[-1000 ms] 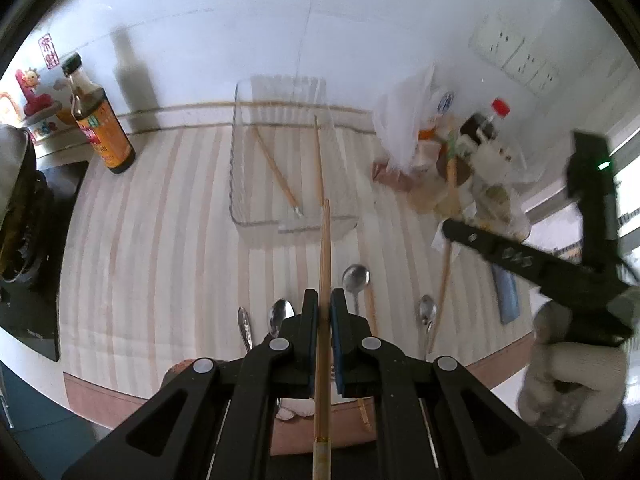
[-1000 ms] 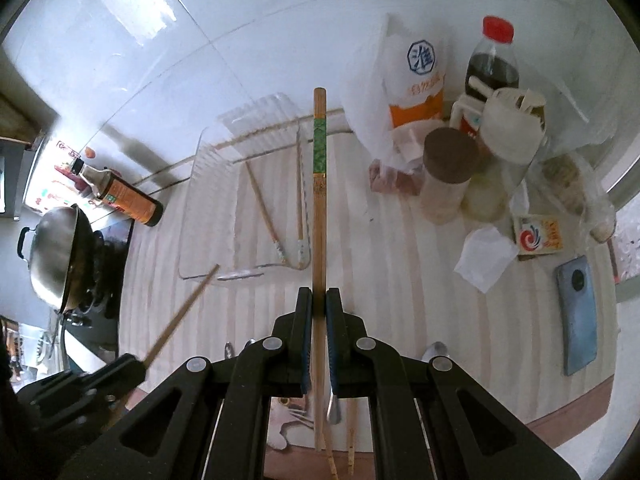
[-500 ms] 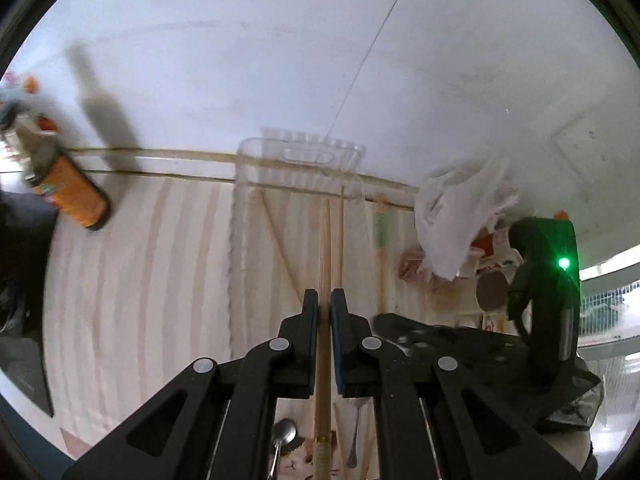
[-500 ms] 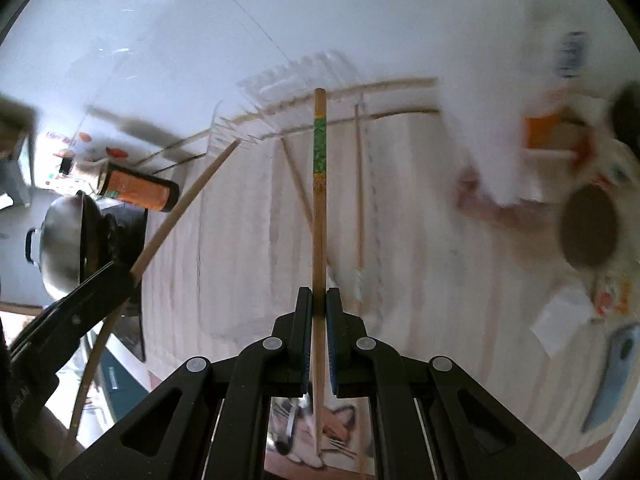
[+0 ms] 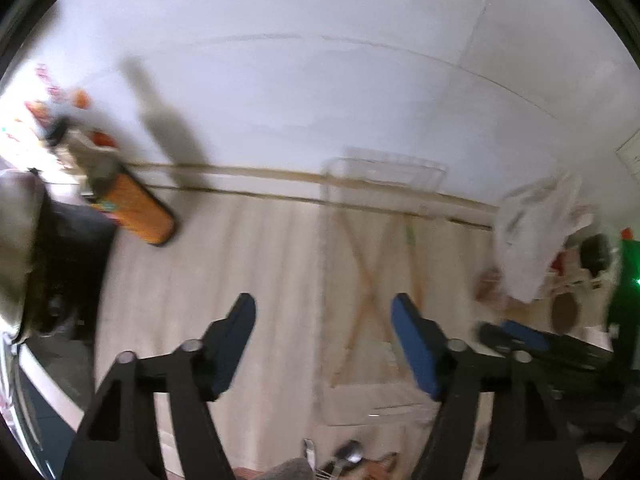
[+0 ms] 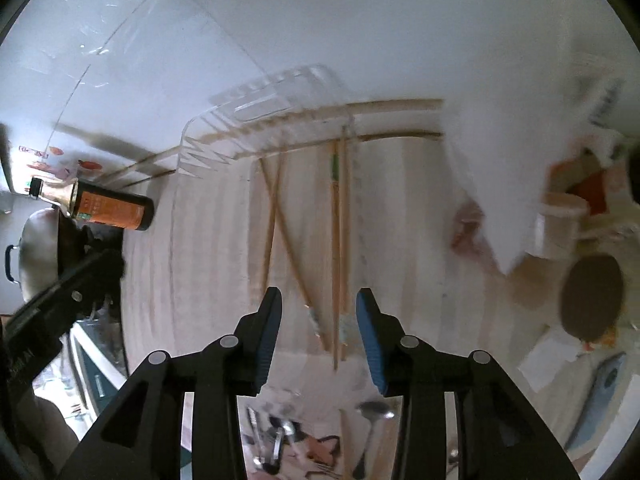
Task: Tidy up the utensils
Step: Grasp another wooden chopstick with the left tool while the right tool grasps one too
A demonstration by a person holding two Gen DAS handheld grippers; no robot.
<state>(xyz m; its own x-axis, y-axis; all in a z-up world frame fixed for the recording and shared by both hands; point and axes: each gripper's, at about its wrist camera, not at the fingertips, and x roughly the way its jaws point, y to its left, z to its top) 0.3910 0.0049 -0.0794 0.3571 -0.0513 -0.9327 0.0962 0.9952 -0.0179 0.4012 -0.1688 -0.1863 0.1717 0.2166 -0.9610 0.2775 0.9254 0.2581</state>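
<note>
Wooden chopsticks (image 6: 337, 248) in clear tray (image 6: 280, 92)

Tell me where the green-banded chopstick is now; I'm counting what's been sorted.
In the right wrist view, the green-banded chopstick lies inside the clear tray, right of two crossed chopsticks, just beyond the open right gripper.

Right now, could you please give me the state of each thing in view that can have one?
left tongs: open, nothing between them; have just been opening
right tongs: open, nothing gripped; have just been opening
clear tray: on the counter, holding chopsticks
chopsticks: four lying loose in the tray, two crossed, two roughly side by side
sauce bottle: upright, cap on
spoons: outside the tray, on the near counter edge
</note>
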